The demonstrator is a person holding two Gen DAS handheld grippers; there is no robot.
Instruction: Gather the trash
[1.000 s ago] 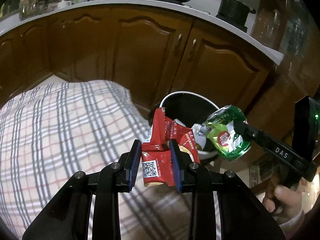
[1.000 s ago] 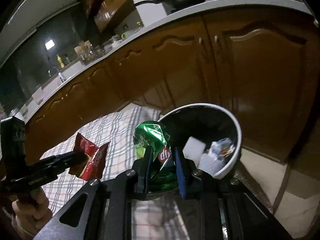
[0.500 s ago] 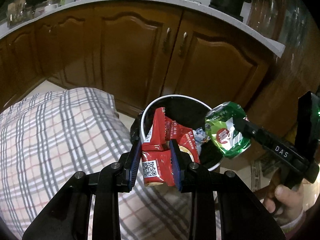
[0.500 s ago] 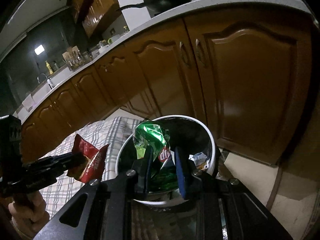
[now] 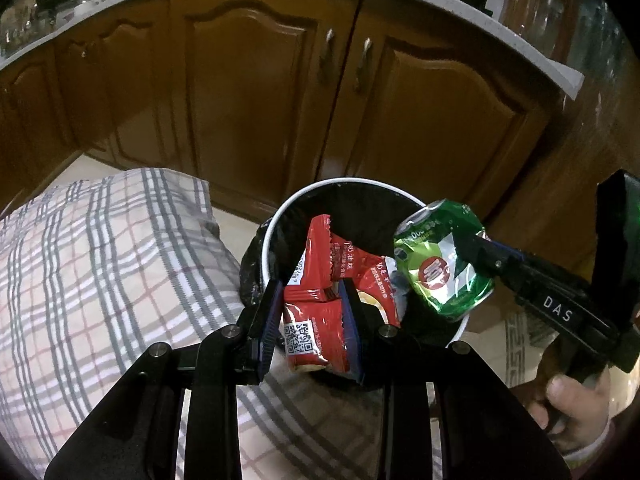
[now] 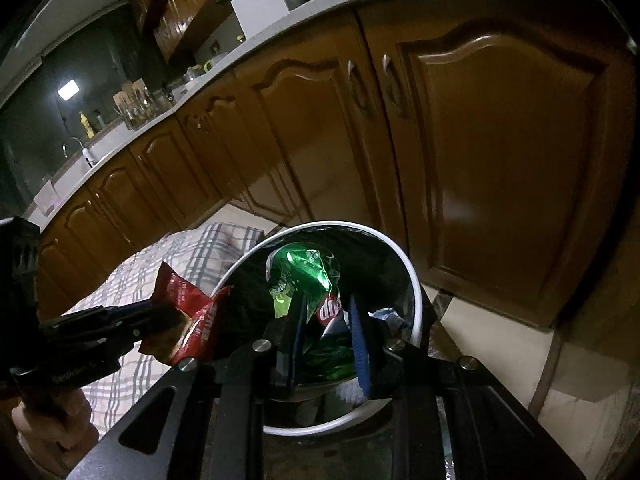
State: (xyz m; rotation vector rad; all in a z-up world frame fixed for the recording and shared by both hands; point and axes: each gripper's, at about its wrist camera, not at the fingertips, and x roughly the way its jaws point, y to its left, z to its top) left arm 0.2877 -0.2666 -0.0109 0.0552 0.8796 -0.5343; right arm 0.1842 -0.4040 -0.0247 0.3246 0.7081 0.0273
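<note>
While the left tool point(image 5: 310, 320) grips a red wrapper point(image 5: 320, 300), the right tool point(image 6: 326, 334) clamps a crushed green can point(image 6: 304, 276), seemingly over the bin point(image 5: 276, 228).

My left claw point(image 5: 310, 316), matt black plastic, pinches a glossy red foil wrapper point(image 5: 320, 300); my right claw point(image 6: 326, 332) grips a crushed green can point(image 6: 304, 276), shiny crinkled metal. Bin point(image 5: 344, 182): smooth white rim, black plastic liner. Checked cloth point(image 5: 100, 272) looks matt woven; cabinet doors point(image 5: 256, 92) glossy varnished wood.
</note>
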